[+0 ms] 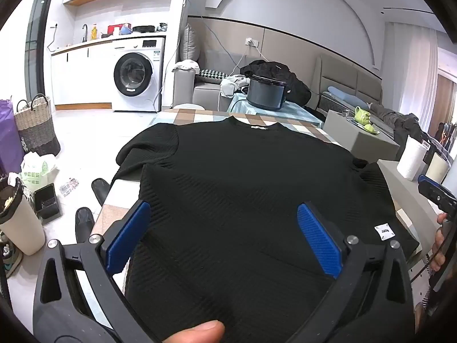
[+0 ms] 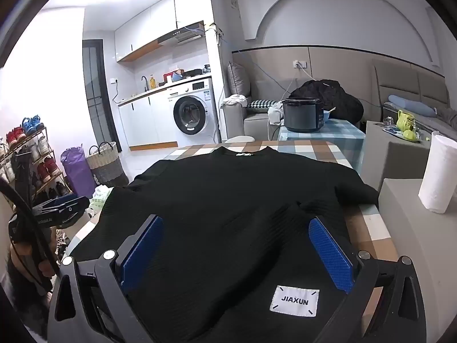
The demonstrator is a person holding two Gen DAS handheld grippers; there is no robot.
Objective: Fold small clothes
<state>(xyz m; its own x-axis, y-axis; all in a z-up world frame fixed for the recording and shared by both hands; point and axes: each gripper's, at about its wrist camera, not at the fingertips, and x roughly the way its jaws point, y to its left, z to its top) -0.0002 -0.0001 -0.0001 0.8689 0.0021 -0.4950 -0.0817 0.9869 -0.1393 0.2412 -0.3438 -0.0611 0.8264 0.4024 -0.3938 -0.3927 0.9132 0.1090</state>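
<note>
Black tee [image 1: 242, 185] lies flat on the table [image 2: 371, 228], hem just under both grippers' wide-open, empty fingers [image 1: 130, 234], probably lined up for the first fold.

White patch [image 2: 294, 301] reading "JIAXUN" on the black shirt's [image 2: 228, 200] near hem, collar tag lettering too small to read

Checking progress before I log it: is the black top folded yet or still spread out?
Spread out. The black top lies flat on the checked table, collar far, both sleeves out sideways, no fold.
</note>
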